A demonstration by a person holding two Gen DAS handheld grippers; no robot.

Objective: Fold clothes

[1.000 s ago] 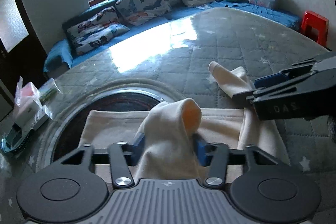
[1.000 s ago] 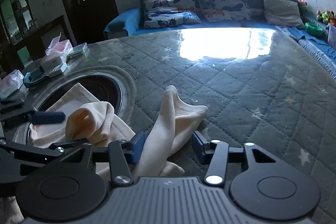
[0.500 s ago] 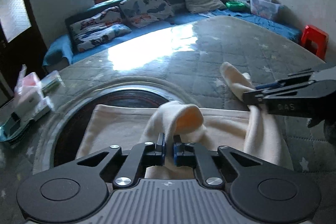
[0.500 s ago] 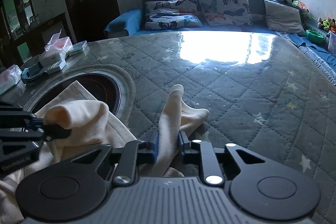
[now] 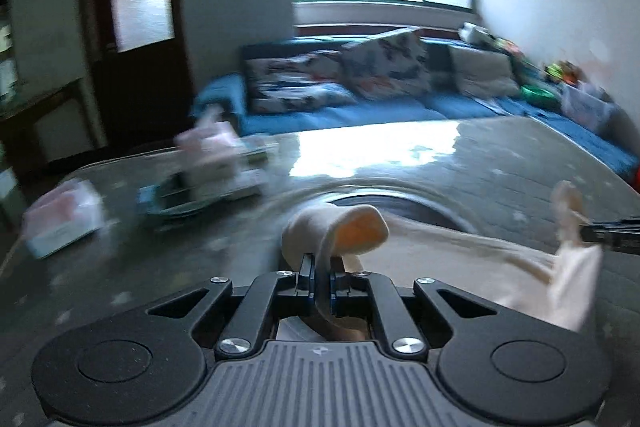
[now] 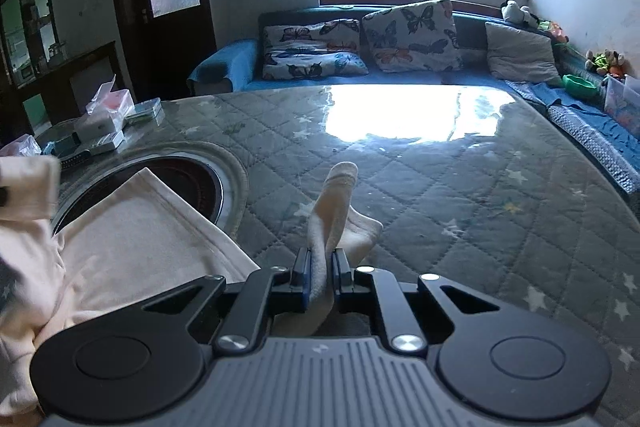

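A cream garment (image 6: 136,235) lies across the quilted table (image 6: 440,187), partly over a round dark recess (image 6: 176,183). My left gripper (image 5: 320,275) is shut on a raised fold of the garment (image 5: 340,231), which curls over its fingertips; this view is motion-blurred. From there the garment (image 5: 460,259) stretches right to the right gripper (image 5: 612,233). In the right wrist view, the right gripper (image 6: 321,275) is closing its jaws, pads pressing on an upright cream fold (image 6: 336,195). The left-held corner (image 6: 28,187) hangs at the far left edge.
Boxes and plastic-wrapped packs (image 6: 108,119) sit at the table's left side near the recess. A blue sofa with butterfly cushions (image 6: 400,39) runs behind the table below the window. Toys and a clear bin (image 6: 616,95) stand at the right.
Both grippers went from open around cloth folds to shut on them. The left gripper then swung fast to the left and upward, pulling the garment taut. The right gripper moved only a little.
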